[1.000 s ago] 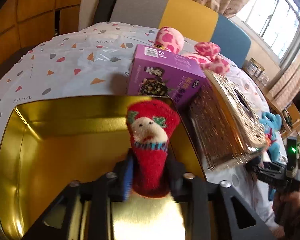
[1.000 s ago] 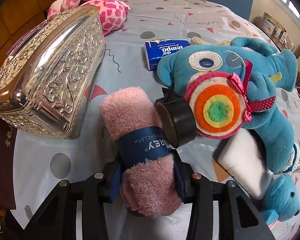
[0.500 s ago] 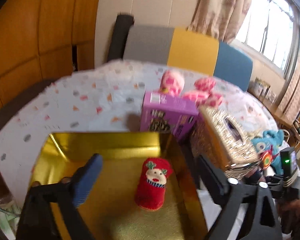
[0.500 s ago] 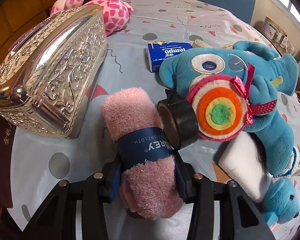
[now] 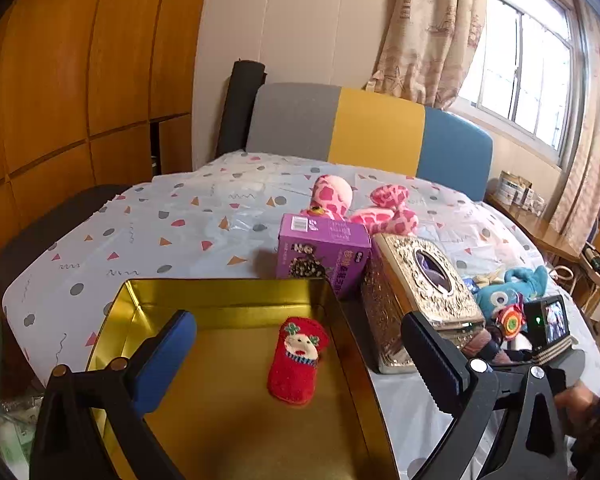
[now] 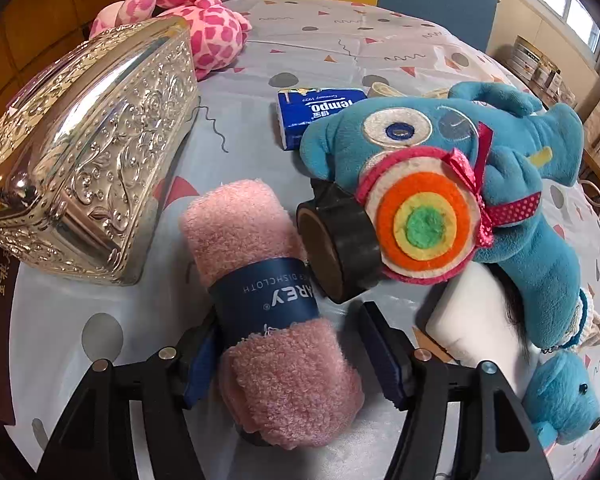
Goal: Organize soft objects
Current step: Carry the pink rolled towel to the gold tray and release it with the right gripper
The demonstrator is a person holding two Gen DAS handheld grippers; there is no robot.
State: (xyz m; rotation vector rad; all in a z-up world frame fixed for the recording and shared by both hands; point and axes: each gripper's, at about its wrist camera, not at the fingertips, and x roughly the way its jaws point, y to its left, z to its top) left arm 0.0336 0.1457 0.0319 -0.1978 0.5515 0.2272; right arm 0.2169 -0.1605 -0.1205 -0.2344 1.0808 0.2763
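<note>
The red sock (image 5: 298, 360) lies in the gold tin (image 5: 228, 292); the left gripper (image 5: 300, 360) is spread wide. The right gripper (image 6: 292, 356), just opening, loosely straddles the pink towel (image 6: 260, 300); closing askew could knock the tape roll (image 6: 336, 244).

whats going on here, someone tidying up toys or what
A person with a gripper in each hand is sorting soft things into a gold tin. The left gripper stands wide open above the tin, where a red Santa sock lies. The right gripper has just been opening around a rolled pink dishcloth on the table, with a gap at its right finger.
</note>
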